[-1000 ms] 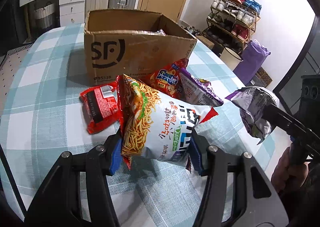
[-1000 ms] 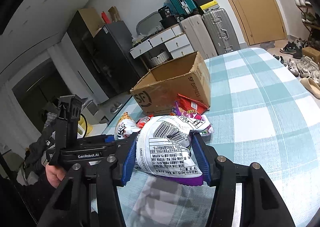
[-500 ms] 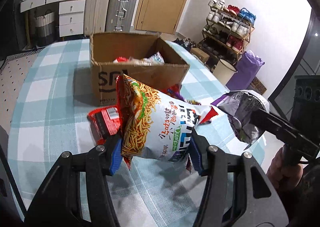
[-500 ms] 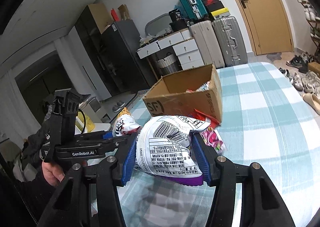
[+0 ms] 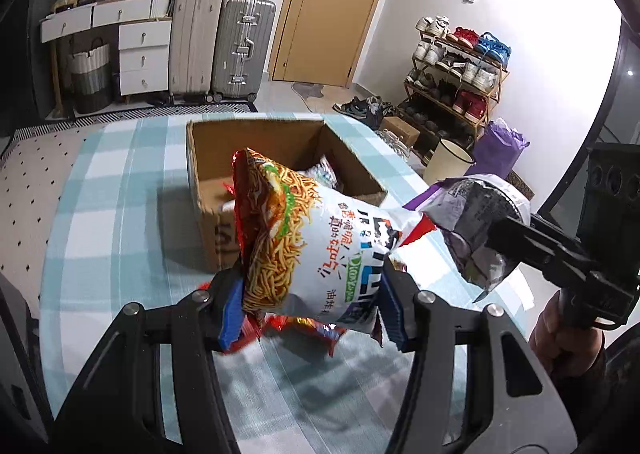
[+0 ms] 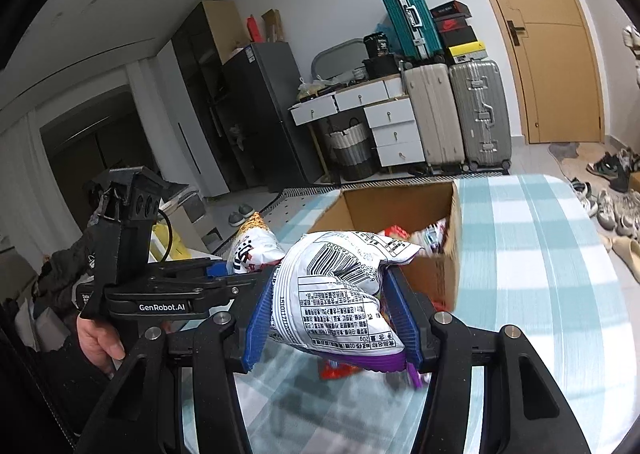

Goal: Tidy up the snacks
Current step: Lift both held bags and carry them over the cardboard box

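My left gripper (image 5: 312,306) is clamped on the noodle bag (image 5: 316,246), held above the table (image 5: 120,214) just short of the box's (image 5: 208,214) near rim. The box is open-topped, with packets inside and bare checked cloth on both sides. My right gripper (image 6: 332,318) is clamped on the purple bag (image 6: 336,294), level with the box's near corner.

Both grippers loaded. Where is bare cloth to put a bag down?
Bare tablecloth left of the cardboard box, and the stretch to its right. Crowded: loose packets under the noodle-snack bag, box already holding snacks.
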The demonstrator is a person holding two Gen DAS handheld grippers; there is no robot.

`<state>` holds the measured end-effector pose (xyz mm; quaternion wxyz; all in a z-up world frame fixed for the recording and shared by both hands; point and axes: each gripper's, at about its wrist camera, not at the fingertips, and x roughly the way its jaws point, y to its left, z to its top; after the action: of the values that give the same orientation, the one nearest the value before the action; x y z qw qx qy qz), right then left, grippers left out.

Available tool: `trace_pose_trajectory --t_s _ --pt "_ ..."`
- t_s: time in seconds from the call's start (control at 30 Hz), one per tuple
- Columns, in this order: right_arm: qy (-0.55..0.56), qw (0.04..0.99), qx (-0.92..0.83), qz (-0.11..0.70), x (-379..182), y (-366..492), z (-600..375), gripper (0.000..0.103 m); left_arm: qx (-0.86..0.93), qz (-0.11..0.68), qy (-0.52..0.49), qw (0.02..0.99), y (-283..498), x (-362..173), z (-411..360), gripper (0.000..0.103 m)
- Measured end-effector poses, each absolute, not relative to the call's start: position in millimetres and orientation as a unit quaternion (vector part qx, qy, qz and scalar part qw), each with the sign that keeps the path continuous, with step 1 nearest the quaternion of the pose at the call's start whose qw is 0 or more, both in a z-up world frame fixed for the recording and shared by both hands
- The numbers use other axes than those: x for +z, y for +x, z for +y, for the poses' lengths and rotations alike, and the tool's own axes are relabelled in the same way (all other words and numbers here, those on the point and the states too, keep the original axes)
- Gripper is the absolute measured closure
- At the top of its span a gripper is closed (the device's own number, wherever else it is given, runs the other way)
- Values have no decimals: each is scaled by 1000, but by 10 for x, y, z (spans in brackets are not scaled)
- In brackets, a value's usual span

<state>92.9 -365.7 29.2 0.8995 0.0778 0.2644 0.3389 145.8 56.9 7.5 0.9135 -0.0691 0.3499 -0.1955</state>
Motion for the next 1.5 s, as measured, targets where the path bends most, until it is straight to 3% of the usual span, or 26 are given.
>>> trace_pose_trajectory --t_s 0.8,1.5 --pt "54 906 336 253 775 1886 -3499 49 -193 352 -59 914 2675 656 462 50" --pt "51 902 305 300 371 2809 -3321 49 -193 391 -41 899 3648 120 435 50"
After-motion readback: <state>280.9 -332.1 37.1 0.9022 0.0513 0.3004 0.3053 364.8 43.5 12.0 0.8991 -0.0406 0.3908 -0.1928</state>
